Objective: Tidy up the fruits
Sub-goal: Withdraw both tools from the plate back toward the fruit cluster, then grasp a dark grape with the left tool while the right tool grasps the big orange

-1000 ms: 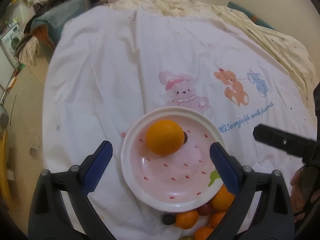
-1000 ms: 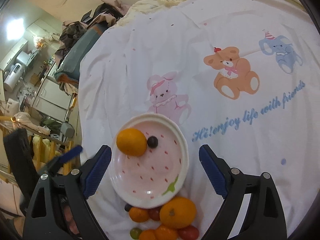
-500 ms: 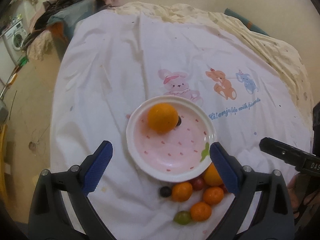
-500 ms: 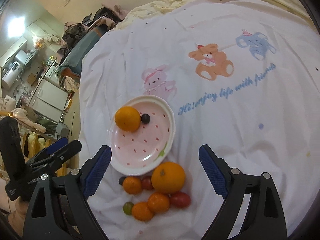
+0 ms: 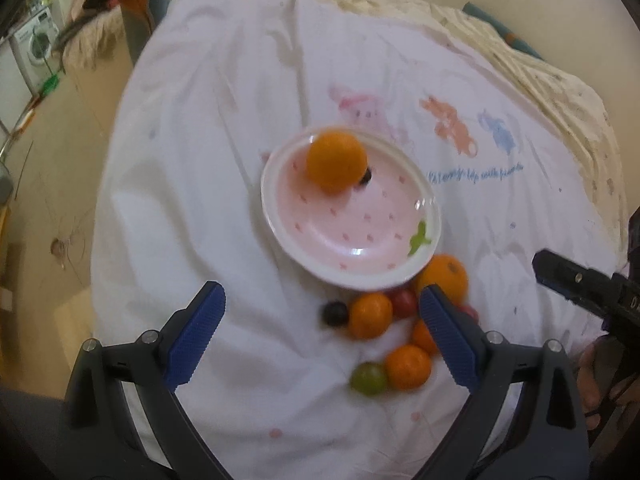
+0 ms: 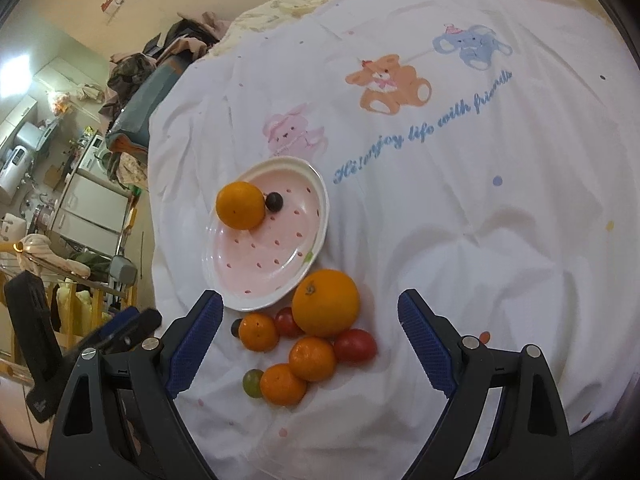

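Note:
A pink strawberry-patterned plate (image 5: 304, 216) (image 6: 256, 272) lies on the white sheet and holds an orange (image 5: 337, 161) (image 6: 240, 205) and a dark grape (image 6: 274, 201). In front of it lies a pile of fruit: a big orange (image 6: 325, 303) (image 5: 444, 276), small mandarins (image 6: 312, 358) (image 5: 370, 315), red tomatoes (image 6: 355, 346), a green grape (image 6: 251, 383) (image 5: 368, 378) and a dark grape (image 5: 334, 313). My left gripper (image 5: 320, 338) is open and empty, above the pile's left side. My right gripper (image 6: 310, 338) is open and empty, over the pile.
The white sheet (image 6: 460, 208) with cartoon animals covers a bed, which drops off at its left edge to the floor (image 5: 52, 184). Clutter, clothes and appliances (image 6: 80, 184) stand beyond that edge. A cream blanket (image 5: 500, 52) lies at the far side.
Both grippers have pulled back from the plate, so the fruit pile in front of it has come into view. Both stay open and empty. The fruit has not moved.

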### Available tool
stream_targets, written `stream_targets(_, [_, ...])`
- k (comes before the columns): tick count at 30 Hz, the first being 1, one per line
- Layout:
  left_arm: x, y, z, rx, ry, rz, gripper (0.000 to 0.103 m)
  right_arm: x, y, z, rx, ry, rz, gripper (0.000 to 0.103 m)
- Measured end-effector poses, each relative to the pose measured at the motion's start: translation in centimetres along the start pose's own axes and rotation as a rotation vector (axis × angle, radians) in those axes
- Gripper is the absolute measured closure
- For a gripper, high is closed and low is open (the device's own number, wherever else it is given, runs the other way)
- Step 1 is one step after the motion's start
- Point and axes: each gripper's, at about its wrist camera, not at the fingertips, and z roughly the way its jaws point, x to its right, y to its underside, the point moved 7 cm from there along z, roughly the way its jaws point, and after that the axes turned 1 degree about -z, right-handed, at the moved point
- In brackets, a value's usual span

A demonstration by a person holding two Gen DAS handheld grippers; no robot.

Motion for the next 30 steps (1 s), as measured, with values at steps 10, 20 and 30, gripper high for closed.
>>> stream_targets(10, [-1.7, 1.6, 3.9, -0.119, -0.044, -0.074, 0.023, 0.9, 0.3, 1.4, -0.036, 0.026, 0.043, 0.012])
stream_targets(20, [-1.8, 2.5, 7.6, -0.257, -0.016, -0.148, 0.048, 1.3, 0.1, 2.0, -0.053, 0.028, 0.056, 0.012])
stream_targets(30, [0.0, 2.6, 8.8, -0.316, 0.021, -0.204, 0.078, 1.1, 0.2, 2.2, -0.061, 0.026, 0.05, 0.012])
